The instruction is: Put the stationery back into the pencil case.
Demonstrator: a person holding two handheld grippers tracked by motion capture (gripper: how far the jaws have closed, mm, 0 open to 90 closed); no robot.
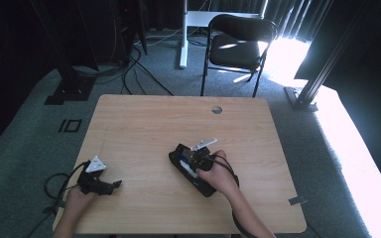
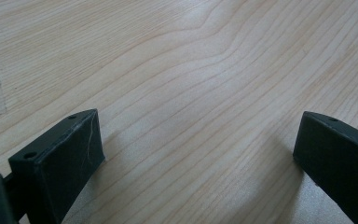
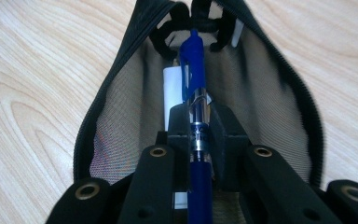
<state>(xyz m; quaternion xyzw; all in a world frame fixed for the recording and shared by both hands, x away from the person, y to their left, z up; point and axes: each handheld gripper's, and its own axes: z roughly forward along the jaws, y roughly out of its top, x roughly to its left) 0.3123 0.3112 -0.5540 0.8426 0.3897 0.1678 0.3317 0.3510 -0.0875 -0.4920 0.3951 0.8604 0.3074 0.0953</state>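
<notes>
Wooden table (image 1: 144,129), black chair (image 1: 235,44), floor cables (image 1: 134,64)

A blue pen (image 3: 196,116) with a clear midsection and a blue clip lies lengthwise inside an open black pencil case (image 3: 121,93), its clipped end pointing toward the case's far end. The case has a grey mesh-like lining and an unzipped, gaping mouth. A white object (image 3: 172,88) sits beside the pen inside. The case rests flat on the wooden table (image 1: 144,124), right of centre, angled diagonally.
</notes>
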